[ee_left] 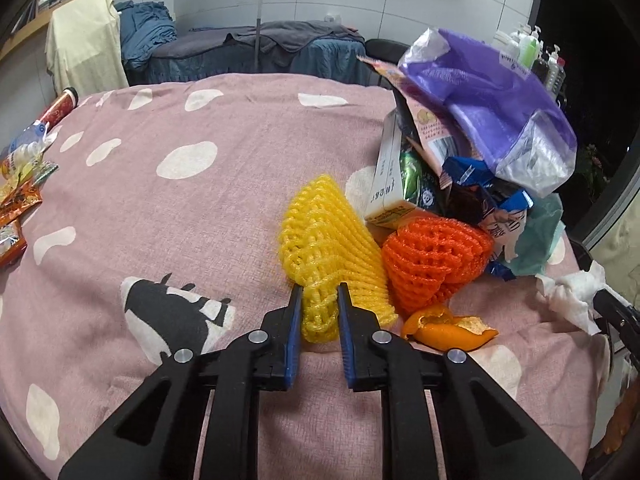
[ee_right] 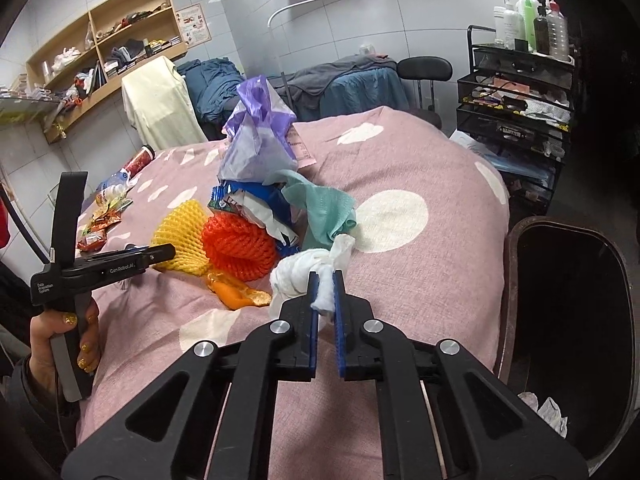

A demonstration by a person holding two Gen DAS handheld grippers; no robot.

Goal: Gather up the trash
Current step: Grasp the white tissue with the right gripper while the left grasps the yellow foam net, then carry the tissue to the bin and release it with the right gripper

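L gripper (ee_left: pixel 319 289) clamped on yellow foam net (ee_left: pixel 326 236), R gripper (ee_right: pixel 326 277) pinching white tissue wad (ee_right: pixel 298 270), both near the bed's (ee_left: pixel 224 128) right edge w/ trash pile (ee_left: pixel 472 128).

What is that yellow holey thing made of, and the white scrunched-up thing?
The yellow net sleeve looks like soft foam mesh, matte and spongy: its thick puffy strands form open diamond holes and squash where the left gripper pinches it. The white wad looks like tissue or paper towel, matte and crinkled, fluffy at the torn edge in the right gripper; it could be thin cloth.
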